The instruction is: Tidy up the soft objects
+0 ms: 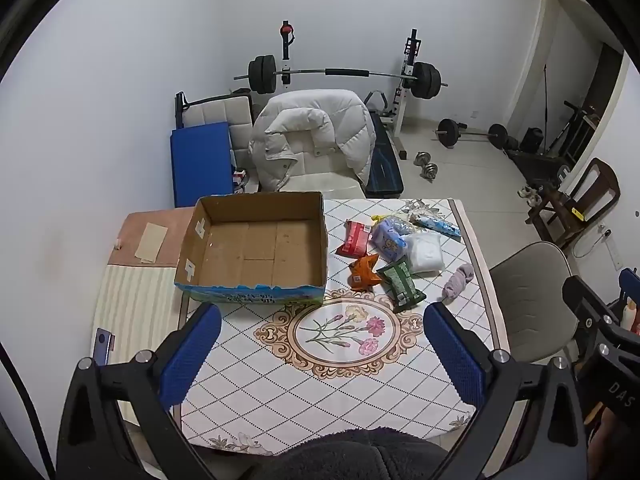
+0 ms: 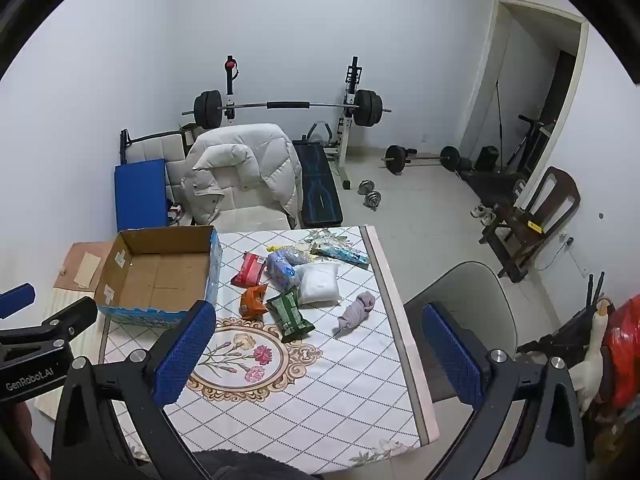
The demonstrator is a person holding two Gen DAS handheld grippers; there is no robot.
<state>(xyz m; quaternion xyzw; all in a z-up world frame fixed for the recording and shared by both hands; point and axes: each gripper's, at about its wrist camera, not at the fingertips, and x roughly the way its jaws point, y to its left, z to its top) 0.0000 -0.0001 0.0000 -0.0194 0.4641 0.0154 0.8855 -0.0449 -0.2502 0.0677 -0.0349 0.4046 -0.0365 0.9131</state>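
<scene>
An empty open cardboard box [image 1: 256,248] [image 2: 160,274] stands on the left of the flowered tablecloth [image 1: 340,376] [image 2: 320,380]. To its right lie soft items: a red pack [image 1: 354,239] [image 2: 250,269], a blue-white pack [image 1: 388,239] [image 2: 282,270], a white bag [image 1: 424,252] [image 2: 319,286], an orange pack [image 1: 363,272] [image 2: 253,301], a green pack [image 1: 401,283] [image 2: 292,314], a lilac rolled sock [image 1: 458,280] [image 2: 357,310] and a long light-blue pack [image 1: 436,224] [image 2: 340,254]. My left gripper [image 1: 322,350] is open and empty above the table's near side. My right gripper [image 2: 320,356] is open and empty, to the right.
A chair with a white down jacket [image 1: 316,136] [image 2: 244,168] stands behind the table. A grey chair [image 1: 532,296] [image 2: 460,312] is at the table's right edge. A barbell rack [image 1: 344,76] and weights [image 1: 468,130] are on the floor behind. A wall is to the left.
</scene>
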